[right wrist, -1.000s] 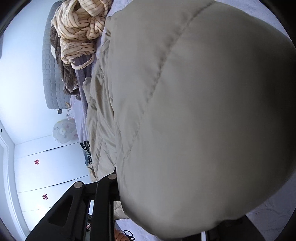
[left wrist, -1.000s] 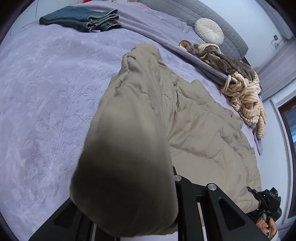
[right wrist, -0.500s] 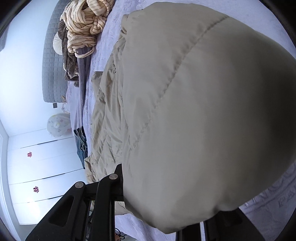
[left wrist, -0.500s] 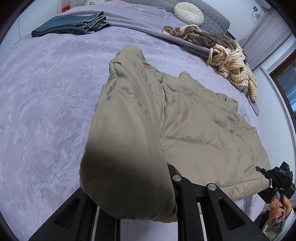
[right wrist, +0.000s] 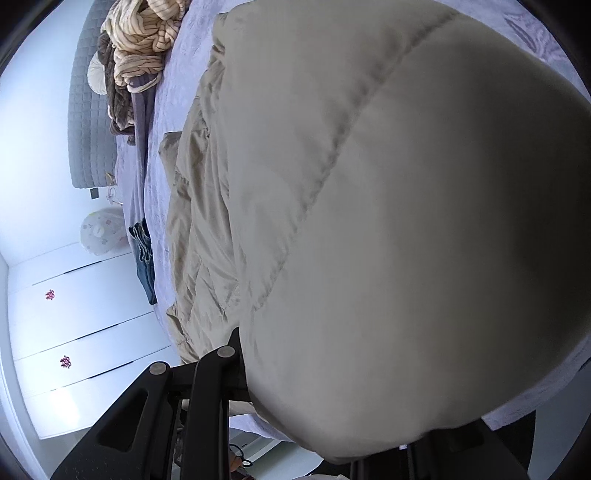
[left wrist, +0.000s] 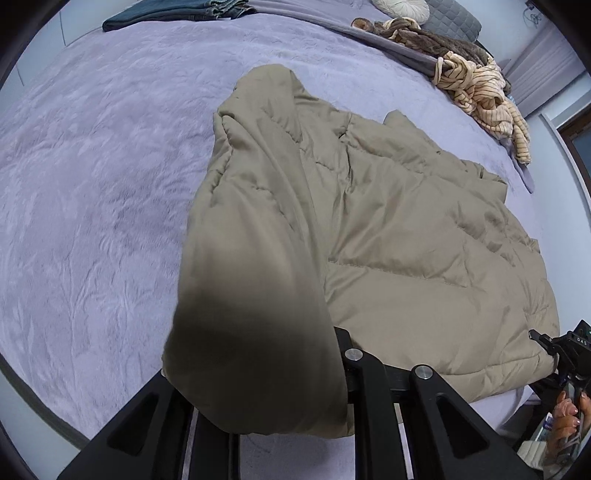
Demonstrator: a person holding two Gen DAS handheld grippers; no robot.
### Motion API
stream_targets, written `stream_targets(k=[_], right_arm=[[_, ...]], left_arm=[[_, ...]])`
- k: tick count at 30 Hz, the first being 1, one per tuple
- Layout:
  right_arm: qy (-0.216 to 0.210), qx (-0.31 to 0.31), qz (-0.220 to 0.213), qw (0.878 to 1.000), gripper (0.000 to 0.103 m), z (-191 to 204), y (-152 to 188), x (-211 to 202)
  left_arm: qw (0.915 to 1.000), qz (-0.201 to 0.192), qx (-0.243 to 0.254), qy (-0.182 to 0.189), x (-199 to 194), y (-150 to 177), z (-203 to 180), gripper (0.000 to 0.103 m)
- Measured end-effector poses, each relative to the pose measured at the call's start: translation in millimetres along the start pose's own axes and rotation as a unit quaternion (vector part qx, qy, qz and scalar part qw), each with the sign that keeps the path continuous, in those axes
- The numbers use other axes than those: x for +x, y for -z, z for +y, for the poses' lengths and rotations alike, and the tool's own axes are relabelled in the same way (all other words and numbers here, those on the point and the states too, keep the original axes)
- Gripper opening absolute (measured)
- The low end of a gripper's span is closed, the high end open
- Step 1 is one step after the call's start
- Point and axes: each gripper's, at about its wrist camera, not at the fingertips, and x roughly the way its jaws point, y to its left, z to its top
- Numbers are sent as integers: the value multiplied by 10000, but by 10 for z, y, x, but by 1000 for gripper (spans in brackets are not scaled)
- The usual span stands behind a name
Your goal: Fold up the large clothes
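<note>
Both grippers clamp the tan quilted coat [left wrist: 406,229] on lavender bed [left wrist: 92,184]: left gripper [left wrist: 273,413], right gripper [right wrist: 332,424].

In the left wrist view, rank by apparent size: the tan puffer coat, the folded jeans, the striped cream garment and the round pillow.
1. Tan puffer coat, by far the largest, partly because it is nearest.
2. Folded jeans and striped cream garment: too alike to rank, and the jeans are cut off by the frame.
3. Round pillow, smallest, farthest and cropped.
</note>
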Motion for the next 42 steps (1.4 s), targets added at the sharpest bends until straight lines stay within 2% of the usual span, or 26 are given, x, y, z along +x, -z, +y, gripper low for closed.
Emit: stream_targets(k=[1,3,6,8,12,15,19,21,23,25,27,29,34,37,39,40,41,42], right_arm=[[7,14,42,10000,35,-12,-7,9],[123,-127,131,9998,43,19,-4,-7],[408,-601,276,9970,53,143,31,-79],[577,-926,357,9934,54,199,88,-156],[835,-1464,535,9842,54,288,186,-278],[791,-1721,687,9795,54,350,252,-324],[589,-2185,788,9709,44,442,386,-413],[577,-2482,617,9650,37,524,455,-448],[758,-2719,298,9589,36,632,454,-469],[1030,-2773,40,9552,36,696,402,-440],[1452,-2749,-139,9503,36,655,314,-412],[1724,-2518,-169,9521,36,515,217,-391],[1464,-1891,-83,9710,34,244,38,-429],[1285,-1937,-53,9726,38,308,42,-493],[1212,-2112,-14,9699,51,380,56,-521],[1171,-2201,-3,9684,54,425,99,-550],[1136,-2281,25,9670,57,472,117,-546],[1102,-2355,69,9656,57,511,141,-537]], left_arm=[[10000,12,-68,-34,-4,37,27,20],[9997,-8,-186,-137,-65,77,85,30],[9994,-136,-237,-208,-230,136,172,30],[9989,-212,-316,-278,-348,180,236,30],[9969,-383,-464,-505,-542,258,299,30],[9906,-681,-535,-1058,-674,238,320,30],[9895,-862,-635,-969,-760,143,375,30],[9919,-750,-454,-924,-677,81,332,30],[9940,-528,-240,-932,-488,41,261,30],[9930,-177,-260,-1140,-220,40,286,30],[9923,137,-535,-1111,-25,47,373,30],[9911,249,-749,-1069,29,60,415,30],[9907,231,-570,-1215,-131,63,291,30],[9928,96,-507,-1085,-296,76,153,30],[9941,-4,-448,-985,-371,89,49,31],[9944,-10,-421,-968,-385,93,10,32],[9945,-8,-394,-967,-396,107,-50,59],[9943,-54,-384,-998,-427,125,-105,94]])
